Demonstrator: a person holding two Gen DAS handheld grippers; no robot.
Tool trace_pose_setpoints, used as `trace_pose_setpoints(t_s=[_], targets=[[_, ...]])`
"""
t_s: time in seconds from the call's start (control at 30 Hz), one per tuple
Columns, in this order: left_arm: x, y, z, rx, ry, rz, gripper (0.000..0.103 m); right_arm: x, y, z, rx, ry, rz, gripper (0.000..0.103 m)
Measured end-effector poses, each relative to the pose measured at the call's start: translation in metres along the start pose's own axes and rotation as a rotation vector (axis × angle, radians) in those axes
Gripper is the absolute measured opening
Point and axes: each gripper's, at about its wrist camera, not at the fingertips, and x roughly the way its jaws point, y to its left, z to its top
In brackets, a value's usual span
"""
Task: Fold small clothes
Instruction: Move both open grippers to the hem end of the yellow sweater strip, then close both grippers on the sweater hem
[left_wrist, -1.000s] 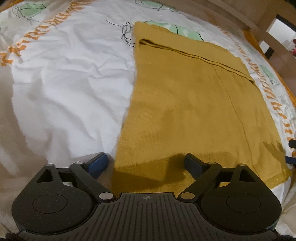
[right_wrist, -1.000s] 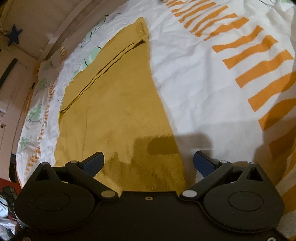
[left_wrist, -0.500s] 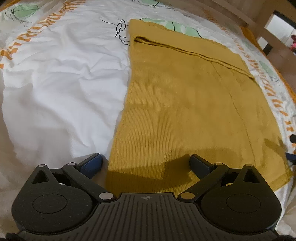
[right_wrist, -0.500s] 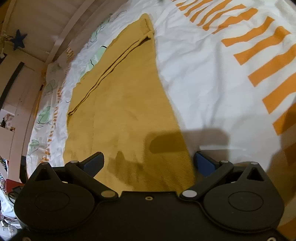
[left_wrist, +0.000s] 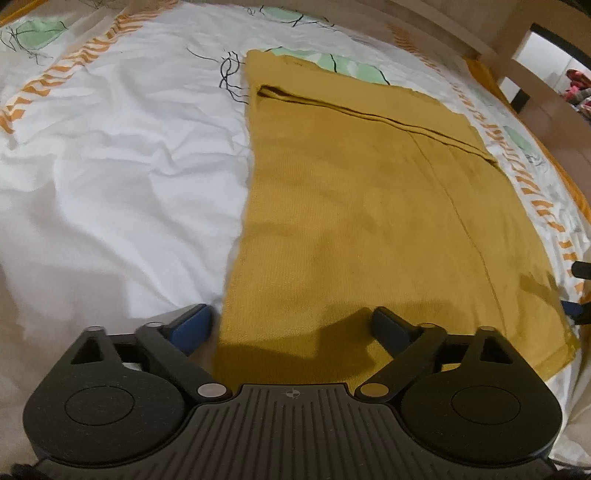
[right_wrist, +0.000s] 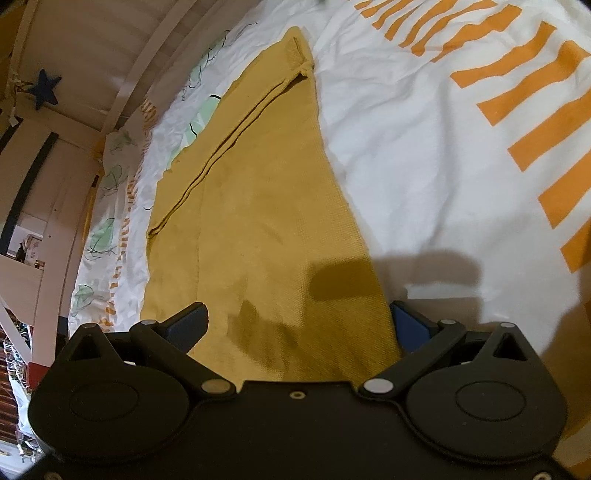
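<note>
A mustard-yellow knitted garment (left_wrist: 369, 206) lies flat on the bed, with a folded band across its far end; it also shows in the right wrist view (right_wrist: 258, 221). My left gripper (left_wrist: 291, 321) is open, its jaws straddling the garment's near left corner just above the fabric. My right gripper (right_wrist: 299, 317) is open over the garment's near right corner, with the right finger (right_wrist: 406, 321) just off the cloth's edge. The right gripper's fingertips (left_wrist: 580, 291) show at the right edge of the left wrist view. Neither gripper holds anything.
The garment rests on a white bedsheet (left_wrist: 110, 166) with orange stripes (right_wrist: 535, 92) and green leaf prints. A wooden bed rail (left_wrist: 480, 33) runs along the far side. A white rail and shelves (right_wrist: 48, 166) stand to the left of the bed.
Both grippers stay open at the garment's near corners. The left view has shifted slightly back and left; the right gripper has moved a little right along the near edge.
</note>
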Motion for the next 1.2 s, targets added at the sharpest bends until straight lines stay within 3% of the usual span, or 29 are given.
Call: trace_pose_setpoints(t_s=[0.13,0.2,0.43,0.67,0.77,0.87,0.97,1.0,1.1,1.2], targets=[[-0.009,0.008,-0.002,-0.010,0.004,-0.001,0.064,-0.001,0.000,0.001,0.015,0.021,0.012,0.103],[-0.013,0.013,-0.002,-0.023,0.015,-0.012,0.059,-0.002,0.002,0.001,0.019,0.052,0.013,0.103],[-0.020,0.012,-0.006,0.013,0.059,-0.032,0.056,-0.001,0.013,-0.002,-0.018,0.140,-0.019,0.101],[-0.017,0.018,-0.004,-0.024,0.057,-0.045,0.053,-0.001,0.009,-0.001,-0.004,0.136,-0.029,0.093],[-0.019,0.018,-0.005,-0.028,0.050,-0.034,0.044,-0.001,0.011,-0.002,-0.015,0.134,-0.039,0.087],[-0.021,0.021,-0.006,-0.051,0.041,-0.029,0.028,0.000,0.014,-0.003,-0.032,0.135,-0.051,0.077],[-0.023,0.026,-0.006,-0.082,0.038,-0.049,0.011,0.001,0.016,-0.004,-0.053,0.142,-0.064,0.061],[-0.024,0.027,-0.007,-0.093,0.038,-0.057,0.007,0.001,0.017,-0.004,-0.058,0.144,-0.067,0.051],[-0.028,0.028,-0.008,-0.116,0.017,-0.067,0.005,0.000,0.018,-0.005,-0.072,0.141,-0.060,0.023],[-0.034,0.028,-0.008,-0.134,-0.019,-0.081,0.005,-0.005,0.021,-0.005,-0.078,0.115,-0.012,0.019]])
